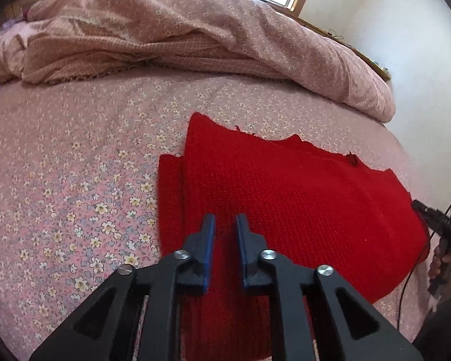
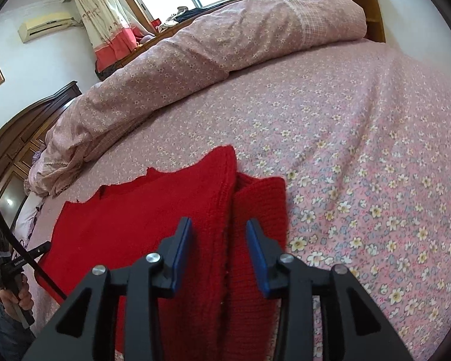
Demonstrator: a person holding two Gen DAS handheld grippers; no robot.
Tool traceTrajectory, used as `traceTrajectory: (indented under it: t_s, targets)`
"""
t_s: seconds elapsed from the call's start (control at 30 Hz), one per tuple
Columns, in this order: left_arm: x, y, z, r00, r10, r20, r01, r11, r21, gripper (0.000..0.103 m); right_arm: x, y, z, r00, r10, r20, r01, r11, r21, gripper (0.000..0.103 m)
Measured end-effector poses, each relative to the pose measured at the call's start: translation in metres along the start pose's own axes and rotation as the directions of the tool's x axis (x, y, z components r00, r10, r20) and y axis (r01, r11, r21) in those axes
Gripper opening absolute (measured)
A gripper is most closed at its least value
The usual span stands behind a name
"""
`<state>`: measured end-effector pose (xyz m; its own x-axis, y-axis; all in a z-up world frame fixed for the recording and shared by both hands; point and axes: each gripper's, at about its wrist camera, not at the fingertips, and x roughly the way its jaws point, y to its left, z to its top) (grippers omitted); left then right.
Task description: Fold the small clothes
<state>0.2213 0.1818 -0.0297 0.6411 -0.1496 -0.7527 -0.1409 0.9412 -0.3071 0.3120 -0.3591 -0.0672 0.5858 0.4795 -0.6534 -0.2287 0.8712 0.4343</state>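
The only lettering in view is a short white word on the black handle of the left tongs (image 2: pixel 18 263), seen just left of the red knitted garment (image 2: pixel 141 210), and it is too small to read.

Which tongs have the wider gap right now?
The right tongs: a clear gap straddling the red knit garment and its seam. The left tongs show only a narrow slit between their pads.

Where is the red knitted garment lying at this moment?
The red knitted garment lies flat on the flowered bedsheet, in both wrist views just ahead of the grippers, nearer than the rolled pink quilt.
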Motion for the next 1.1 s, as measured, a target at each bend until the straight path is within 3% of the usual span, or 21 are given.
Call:
traceTrajectory:
  t_s: [0.03, 0.2, 0.23, 0.3, 0.4, 0.5, 0.63, 0.77, 0.93, 0.97, 1.03, 1.1]
  targets:
    - [0.001, 0.001, 0.0, 1.0, 0.007, -0.007, -0.007, 1.0, -0.007, 0.023, 0.001, 0.0, -0.001, 1.0, -0.001, -0.004, 0.001, 1.0, 0.0, 0.039]
    - [-0.002, 0.007, 0.002, 1.0, 0.012, -0.004, -0.012, 0.999, -0.036, 0.03, 0.001, -0.001, 0.0, 1.0, 0.0, -0.002, 0.0, 1.0, 0.007, 0.039]
    - [-0.003, 0.008, 0.002, 0.999, 0.036, -0.002, -0.036, 0.999, -0.039, 0.038, 0.001, -0.001, 0.0, 1.0, -0.001, -0.003, 0.001, 1.0, 0.002, 0.039]
    - [-0.004, 0.013, 0.002, 0.997, 0.076, 0.009, -0.076, 0.995, -0.058, 0.043, 0.001, -0.001, 0.0, 1.0, -0.003, -0.004, 0.003, 1.0, -0.003, 0.039]
    - [0.002, 0.023, 0.002, 1.0, 0.001, -0.025, -0.004, 0.993, -0.12, 0.043, 0.001, -0.002, 0.0, 1.0, 0.002, -0.007, -0.002, 1.0, 0.0, 0.039]
    - [-0.002, 0.022, 0.001, 1.0, -0.021, 0.017, 0.023, 0.992, -0.122, 0.043, 0.001, -0.003, -0.001, 1.0, 0.016, -0.008, -0.016, 1.0, 0.004, 0.038]
    - [-0.005, 0.019, 0.004, 0.995, -0.082, 0.05, 0.088, 0.989, -0.121, 0.043, 0.001, 0.0, -0.003, 0.995, 0.1, -0.023, -0.1, 0.995, 0.005, 0.029]
    - [0.011, 0.015, 0.008, 1.0, -0.025, -0.006, 0.025, 0.994, -0.104, 0.043, 0.006, 0.004, -0.005, 0.996, 0.073, -0.045, -0.073, 0.997, -0.008, 0.029]
    - [0.018, 0.016, 0.008, 0.999, -0.034, 0.005, 0.034, 0.992, -0.118, 0.043, 0.005, 0.001, -0.006, 0.996, 0.072, -0.042, -0.072, 0.997, 0.01, 0.029]
    - [0.017, 0.016, 0.008, 0.999, -0.04, 0.011, 0.041, 0.992, -0.121, 0.042, 0.005, 0.002, -0.006, 0.997, 0.072, -0.043, -0.071, 0.997, 0.009, 0.029]
    - [0.012, 0.017, 0.005, 0.998, -0.065, 0.019, 0.067, 0.989, -0.133, 0.008, 0.005, 0.002, -0.007, 0.996, 0.072, -0.045, -0.071, 0.997, 0.01, 0.029]
    - [0.004, 0.018, 0.001, 0.998, -0.057, 0.022, 0.059, 0.99, -0.13, 0.003, 0.005, 0.002, -0.007, 0.996, 0.076, -0.045, -0.075, 0.997, 0.012, 0.029]
